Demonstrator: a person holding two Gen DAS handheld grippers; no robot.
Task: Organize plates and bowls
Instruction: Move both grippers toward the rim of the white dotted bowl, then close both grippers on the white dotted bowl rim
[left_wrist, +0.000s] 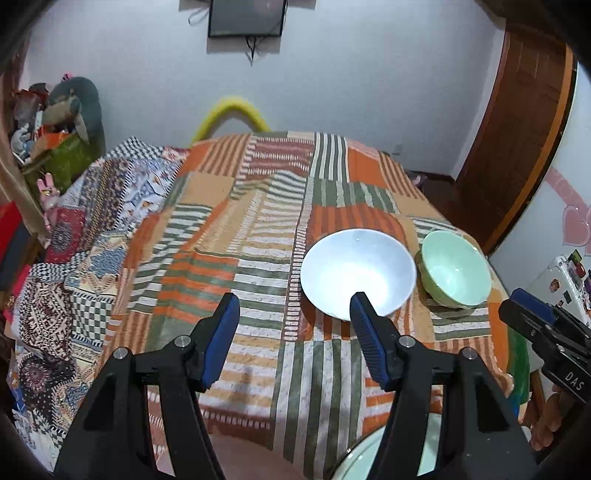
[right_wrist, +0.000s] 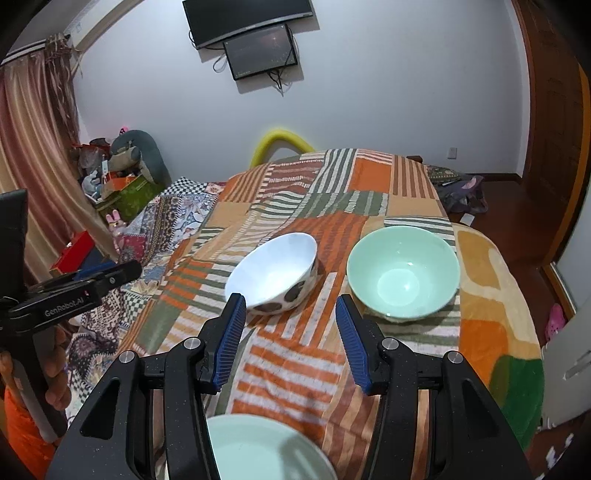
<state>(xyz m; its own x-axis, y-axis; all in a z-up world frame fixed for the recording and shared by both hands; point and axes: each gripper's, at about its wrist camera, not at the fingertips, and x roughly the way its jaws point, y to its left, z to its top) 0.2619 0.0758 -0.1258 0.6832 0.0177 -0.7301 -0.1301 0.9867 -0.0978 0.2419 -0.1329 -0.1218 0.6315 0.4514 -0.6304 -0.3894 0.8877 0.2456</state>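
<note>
Counting two bowls (right_wrist: 272, 273), one plate (right_wrist: 258, 446)

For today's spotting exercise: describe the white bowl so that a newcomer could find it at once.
Find the striped blanket covering the table. Two bowls sit side by side on it; the white bowl is left of the green bowl. It alone has dark spots outside and leans tilted.

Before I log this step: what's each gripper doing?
Left gripper: open, holding nothing.
Right gripper: open, holding nothing.
</note>
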